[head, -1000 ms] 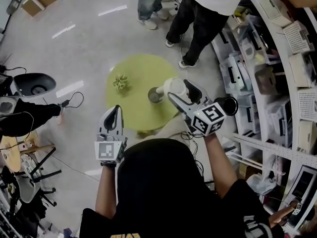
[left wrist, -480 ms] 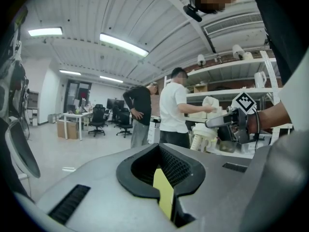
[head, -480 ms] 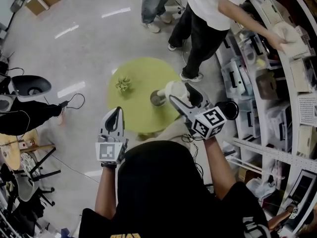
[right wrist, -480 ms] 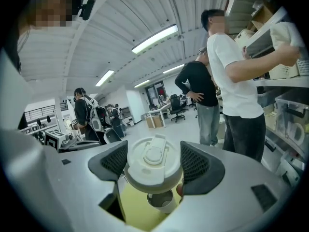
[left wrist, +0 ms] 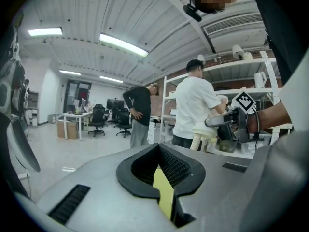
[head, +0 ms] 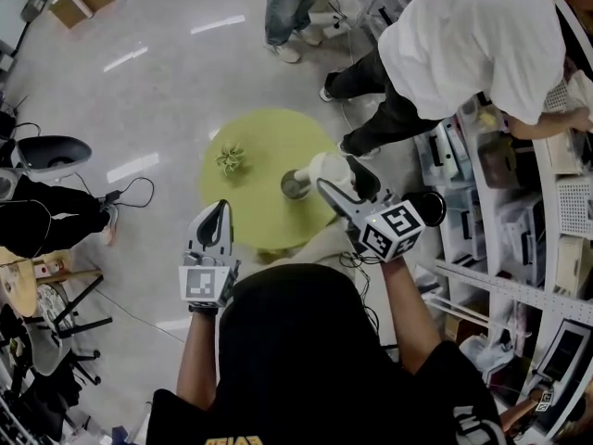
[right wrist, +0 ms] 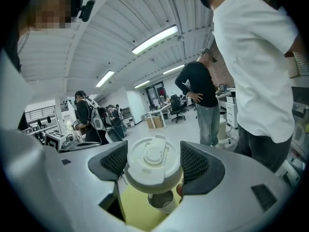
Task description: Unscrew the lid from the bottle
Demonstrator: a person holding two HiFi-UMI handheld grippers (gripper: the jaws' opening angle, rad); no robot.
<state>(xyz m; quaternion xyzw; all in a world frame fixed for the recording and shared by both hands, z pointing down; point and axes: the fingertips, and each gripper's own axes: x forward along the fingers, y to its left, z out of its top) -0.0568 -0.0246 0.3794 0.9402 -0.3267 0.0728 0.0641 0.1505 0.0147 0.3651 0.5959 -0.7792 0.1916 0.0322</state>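
A white lid [right wrist: 153, 166] with a flip spout sits between the pads of my right gripper [right wrist: 154, 167], which presses on its two sides. The lid [head: 324, 166] hangs off the bottle, just right of and above it. The bottle [head: 295, 184] is a metal cup with an open mouth that stands on the round green table [head: 250, 216]; it shows under the lid as the bottle [right wrist: 161, 200]. My left gripper [head: 212, 219] is shut and holds nothing, at the table's near left edge. From the left gripper [left wrist: 161, 167] view I see the right gripper [left wrist: 227, 122] with the lid [left wrist: 205, 129].
A small green plant-like object [head: 229, 158] lies on the table's left part. A person in a white shirt [head: 482, 44] bends over the shelves [head: 556, 184] at the right. Another person [head: 287, 7] stands behind the table. Chairs and cables are at the left.
The person in the white shirt has leaned further over the shelves at the right. Both grippers, the lid and the bottle have stayed where they were.
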